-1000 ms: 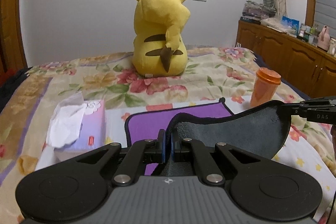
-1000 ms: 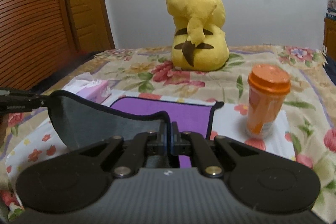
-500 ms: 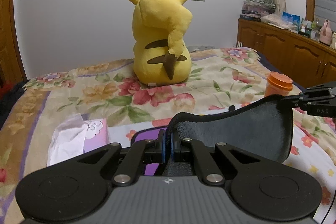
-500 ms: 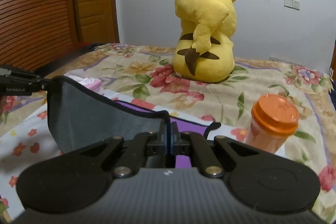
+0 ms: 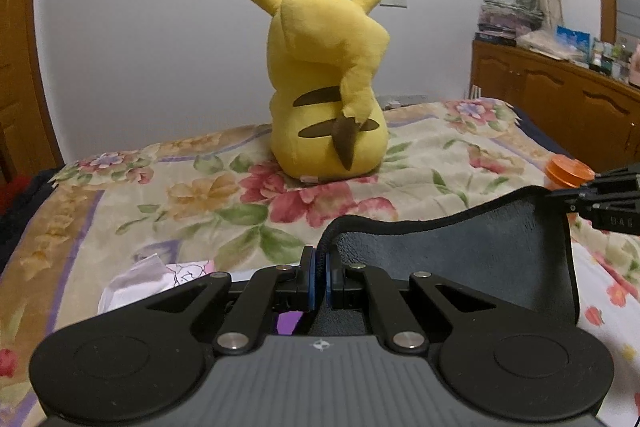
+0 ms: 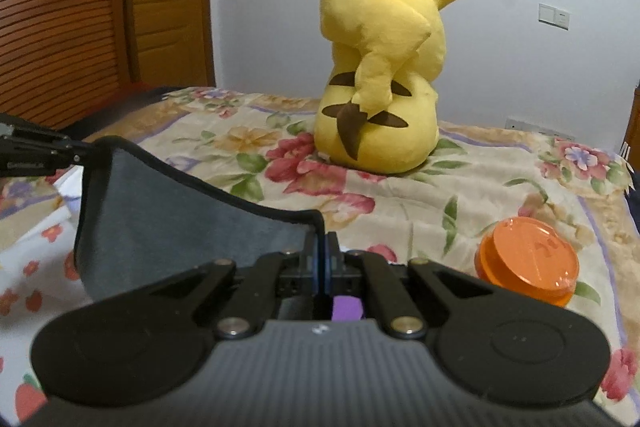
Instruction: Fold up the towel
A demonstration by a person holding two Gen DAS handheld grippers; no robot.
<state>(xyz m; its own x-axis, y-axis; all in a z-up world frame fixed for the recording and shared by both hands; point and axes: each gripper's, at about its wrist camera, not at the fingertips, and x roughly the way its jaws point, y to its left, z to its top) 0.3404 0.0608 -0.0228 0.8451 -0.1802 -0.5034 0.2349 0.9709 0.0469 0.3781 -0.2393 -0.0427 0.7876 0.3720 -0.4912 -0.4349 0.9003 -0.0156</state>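
Observation:
The towel (image 5: 460, 251) is grey on the side facing me, with a black hem and a purple other side. My left gripper (image 5: 319, 259) is shut on one top corner. My right gripper (image 6: 323, 247) is shut on the other top corner and also shows at the right edge of the left wrist view (image 5: 576, 197). The towel (image 6: 168, 215) hangs stretched between them above the bed. A sliver of its purple side (image 6: 347, 308) shows under my right gripper. The left gripper's tip shows at the left edge of the right wrist view (image 6: 76, 153).
A yellow Pikachu plush (image 5: 328, 91) sits on the floral bedspread (image 5: 200, 195) straight ahead. An orange-lidded cup (image 6: 527, 261) stands on the right. A tissue pack (image 5: 160, 277) lies on the left. A wooden cabinet (image 5: 560, 99) runs along the right wall.
Both grippers have lifted the towel's edge and carried it forward toward the plush. The purple part on the bed is now almost hidden, and the cup and tissue pack have dropped lower in view.

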